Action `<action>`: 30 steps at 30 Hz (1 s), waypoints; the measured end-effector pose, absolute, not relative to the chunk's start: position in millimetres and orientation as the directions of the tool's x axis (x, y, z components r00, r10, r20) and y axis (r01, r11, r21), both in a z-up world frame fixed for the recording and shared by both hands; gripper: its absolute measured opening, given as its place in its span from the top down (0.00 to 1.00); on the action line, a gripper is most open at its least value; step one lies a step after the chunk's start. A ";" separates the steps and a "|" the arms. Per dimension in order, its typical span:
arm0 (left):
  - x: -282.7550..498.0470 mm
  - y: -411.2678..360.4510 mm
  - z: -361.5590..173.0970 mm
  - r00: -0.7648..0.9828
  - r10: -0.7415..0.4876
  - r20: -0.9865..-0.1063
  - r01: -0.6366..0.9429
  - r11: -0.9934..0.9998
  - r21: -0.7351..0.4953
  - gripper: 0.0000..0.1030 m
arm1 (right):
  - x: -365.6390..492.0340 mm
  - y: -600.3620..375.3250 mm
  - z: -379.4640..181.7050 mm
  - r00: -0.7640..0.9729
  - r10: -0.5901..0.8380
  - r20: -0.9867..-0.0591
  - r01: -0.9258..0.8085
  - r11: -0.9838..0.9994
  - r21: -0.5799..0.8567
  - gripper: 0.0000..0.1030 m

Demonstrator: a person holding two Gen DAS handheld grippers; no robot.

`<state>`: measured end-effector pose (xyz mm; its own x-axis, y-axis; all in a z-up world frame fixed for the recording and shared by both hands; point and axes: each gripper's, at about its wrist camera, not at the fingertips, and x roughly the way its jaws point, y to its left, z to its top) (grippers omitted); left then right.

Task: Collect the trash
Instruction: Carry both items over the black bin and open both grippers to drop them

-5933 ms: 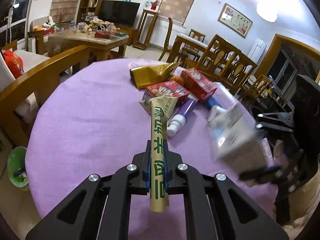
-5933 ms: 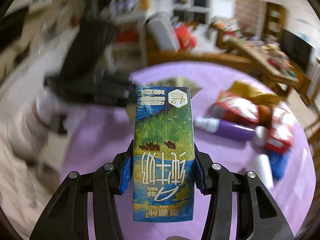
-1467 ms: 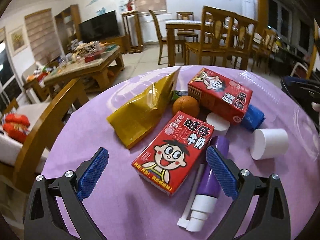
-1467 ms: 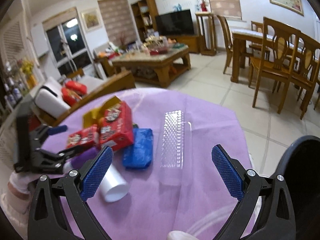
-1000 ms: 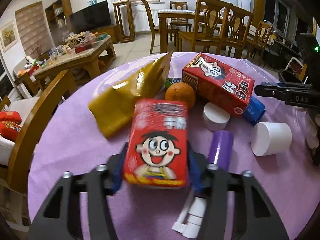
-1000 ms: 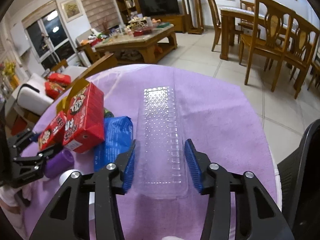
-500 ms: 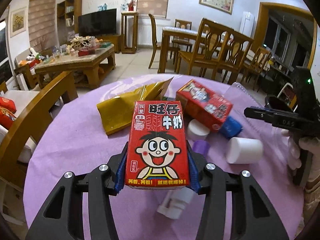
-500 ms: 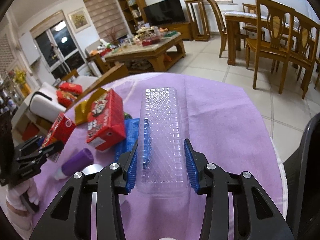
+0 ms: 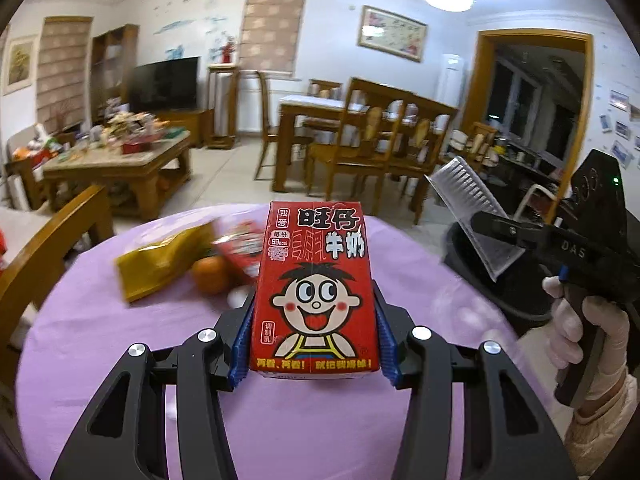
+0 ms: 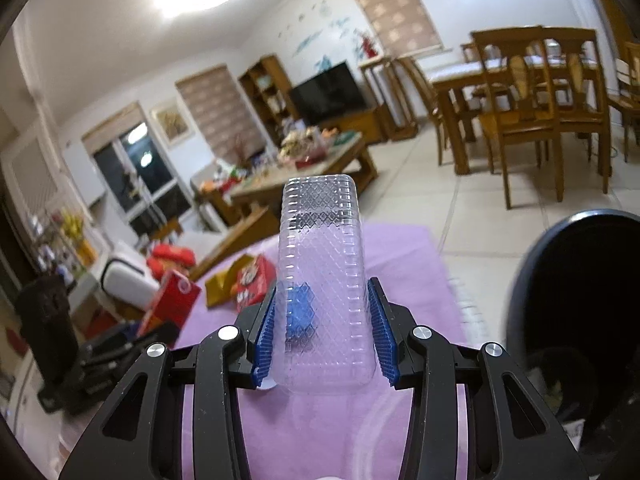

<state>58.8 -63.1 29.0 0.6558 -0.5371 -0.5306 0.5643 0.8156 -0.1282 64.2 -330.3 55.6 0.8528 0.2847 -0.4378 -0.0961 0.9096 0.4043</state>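
Orange (image 9: 209, 279) on table (image 9: 100, 320), between pouch (image 9: 160, 258) and carton (image 9: 314, 292)

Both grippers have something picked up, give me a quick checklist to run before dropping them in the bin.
1. Left gripper grips the red carton between both pads: ok.
2. Right gripper grips the clear tray between both pads: ok.
3. Both items are lifted off the purple table: ok.
4. Black bin is open and beside the table: ok.
5. Tray is over the bin mouth: not ok in the right wrist view, where the bin sits off to the right.
6. Room left inside the bin: cannot tell, its inside is dark.
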 end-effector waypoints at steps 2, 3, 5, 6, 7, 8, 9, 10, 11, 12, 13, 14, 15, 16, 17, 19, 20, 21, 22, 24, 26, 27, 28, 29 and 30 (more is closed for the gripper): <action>51.7 -82.0 31.0 0.646 -0.555 -0.525 0.589 0.799 -0.120 0.52 | 47.6 -352.9 63.4 0.877 0.252 -0.409 -0.069 0.909 0.412 0.59; 48.2 -96.3 32.2 0.635 -0.571 -0.521 0.608 0.785 -0.119 0.52 | 38.0 -366.9 66.7 0.889 0.230 -0.395 -0.050 0.908 0.416 0.59; 43.1 -118.2 31.8 0.614 -0.597 -0.516 0.638 0.760 -0.121 0.52 | 24.1 -388.1 69.3 0.905 0.200 -0.376 -0.023 0.904 0.426 0.59; 42.1 -125.7 31.8 0.607 -0.605 -0.516 0.648 0.752 -0.120 0.52 | 15.2 -403.5 71.0 0.915 0.177 -0.364 -0.001 0.901 0.435 0.59; 39.4 -139.4 31.5 0.595 -0.617 -0.515 0.664 0.738 -0.117 0.52 | 7.8 -414.5 70.1 0.920 0.161 -0.357 0.014 0.897 0.441 0.59; 36.7 -153.4 31.1 0.583 -0.630 -0.513 0.681 0.723 -0.116 0.52 | -0.1 -428.5 69.8 0.927 0.141 -0.347 0.033 0.892 0.450 0.59; 35.1 -162.7 30.0 0.574 -0.639 -0.512 0.691 0.713 -0.115 0.52 | -7.1 -441.3 69.9 0.933 0.122 -0.338 0.050 0.888 0.458 0.59; 32.4 -177.4 29.7 0.558 -0.653 -0.511 0.709 0.695 -0.114 0.52 | -13.4 -450.6 69.2 0.937 0.105 -0.333 0.066 0.883 0.465 0.59; 30.6 -187.9 29.3 0.547 -0.663 -0.511 0.722 0.683 -0.113 0.52 | -20.1 -464.0 68.6 0.941 0.088 -0.327 0.083 0.877 0.474 0.59; 28.9 -198.4 28.5 0.537 -0.671 -0.511 0.733 0.671 -0.111 0.52 | -26.9 -478.2 67.6 0.944 0.072 -0.322 0.099 0.870 0.484 0.59; 27.3 -212.3 27.7 0.523 -0.681 -0.512 0.748 0.655 -0.108 0.52 | -31.8 -488.0 65.7 0.946 0.058 -0.318 0.111 0.865 0.490 0.59; 25.3 -222.5 27.2 0.513 -0.688 -0.514 0.757 0.645 -0.106 0.52 | -37.2 -499.0 63.9 0.949 0.042 -0.313 0.126 0.859 0.497 0.59; 22.2 -232.2 25.7 0.505 -0.693 -0.515 0.766 0.635 -0.104 0.52 | -44.1 -512.9 62.7 0.951 0.024 -0.308 0.142 0.852 0.504 0.59; 20.8 -244.2 24.3 0.493 -0.700 -0.516 0.776 0.623 -0.103 0.52 | -48.9 -522.2 59.4 0.952 0.011 -0.305 0.153 0.847 0.510 0.59; 19.8 -256.1 22.3 0.481 -0.706 -0.519 0.785 0.611 -0.103 0.52 | -54.5 -533.8 58.1 0.954 -0.003 -0.300 0.165 0.840 0.517 0.59; 19.1 -274.6 18.0 0.463 -0.714 -0.525 0.798 0.594 -0.103 0.52 | -60.6 -547.6 52.9 0.955 -0.018 -0.297 0.179 0.831 0.527 0.59; 19.0 -282.9 15.2 0.453 -0.716 -0.531 0.805 0.585 -0.103 0.52 | -65.0 -557.0 50.4 0.955 -0.025 -0.294 0.186 0.826 0.532 0.59; 19.6 -294.9 11.7 0.441 -0.719 -0.537 0.812 0.575 -0.104 0.52 | -69.0 -564.6 47.8 0.956 -0.033 -0.292 0.192 0.823 0.535 0.59; 19.8 -302.8 8.3 0.431 -0.722 -0.542 0.817 0.567 -0.106 0.52 | -71.1 -571.9 46.0 0.956 -0.039 -0.291 0.196 0.821 0.537 0.59; 24.7 -313.3 3.6 0.414 -0.723 -0.553 0.823 0.557 -0.111 0.52 | -75.0 -577.6 42.8 0.956 -0.048 -0.288 0.203 0.818 0.539 0.59; 24.5 -323.0 -3.4 0.396 -0.725 -0.563 0.828 0.547 -0.122 0.52 | -77.5 -587.3 39.9 0.957 -0.055 -0.284 0.208 0.814 0.542 0.59; 25.9 -327.9 -6.3 0.389 -0.726 -0.568 0.829 0.544 -0.128 0.52 | -77.0 -587.4 39.0 0.957 -0.058 -0.283 0.210 0.813 0.543 0.59; 25.8 -336.1 -10.6 0.378 -0.725 -0.575 0.829 0.542 -0.138 0.52 | -78.3 -593.8 36.8 0.958 -0.059 -0.281 0.210 0.811 0.546 0.59; 25.6 -340.1 -13.9 0.372 -0.724 -0.580 0.828 0.541 -0.144 0.52 | -78.7 -598.5 35.1 0.958 -0.058 -0.281 0.210 0.810 0.548 0.59; 26.2 -342.8 -15.8 0.370 -0.723 -0.584 0.828 0.541 -0.146 0.52 | -79.2 -597.1 34.5 0.958 -0.059 -0.282 0.211 0.810 0.547 0.59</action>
<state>26.2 -342.8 -15.8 0.3696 -0.7232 -0.5835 0.8281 0.5412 -0.1463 -79.2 -597.1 34.5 0.9577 -0.0587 -0.2817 0.2106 0.8101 0.5472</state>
